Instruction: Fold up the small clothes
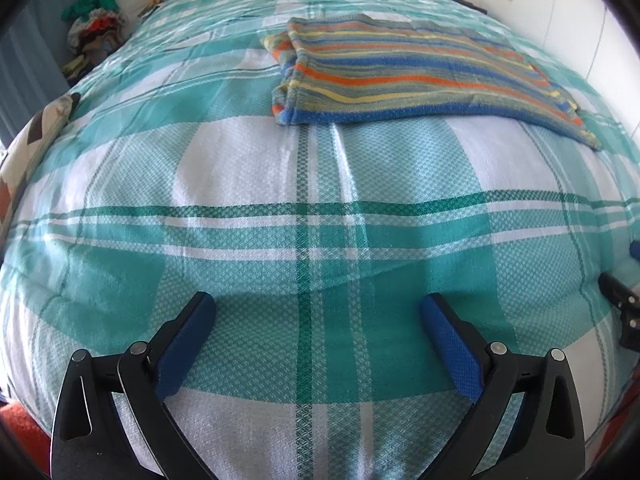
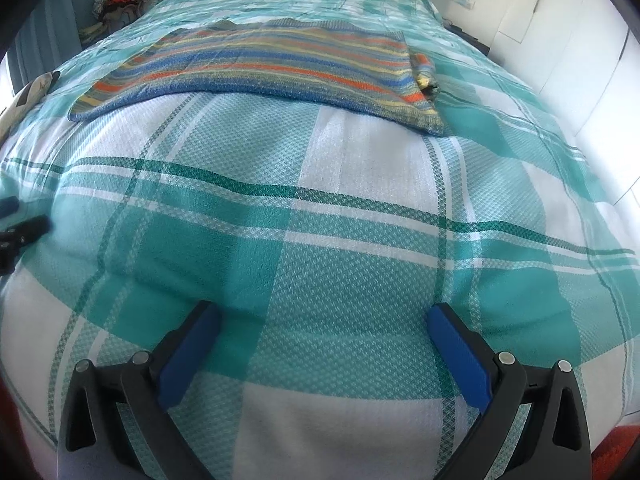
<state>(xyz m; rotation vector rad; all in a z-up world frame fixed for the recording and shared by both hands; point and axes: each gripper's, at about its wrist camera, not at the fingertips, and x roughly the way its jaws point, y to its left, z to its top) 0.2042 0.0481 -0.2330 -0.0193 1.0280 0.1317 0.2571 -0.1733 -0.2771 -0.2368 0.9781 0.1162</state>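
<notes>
Both my left gripper (image 1: pixel 318 306) and right gripper (image 2: pixel 324 314) stand wide, empty. The folded multicolour-striped knit garment (image 1: pixel 416 76) lies well ahead on the teal-and-white checked bedspread (image 1: pixel 280 200). Risk: a careless pinch snags bedspread, dragging the fold apart.

Your striped garment (image 1: pixel 420 76) lies flat on the bed (image 1: pixel 280 208), folded into a rough rectangle. Its bands run blue, orange, yellow and grey-green along its length. One short end shows a bunched, thicker fold (image 2: pixel 426 76); the near long edge is blue and slightly wavy.
</notes>
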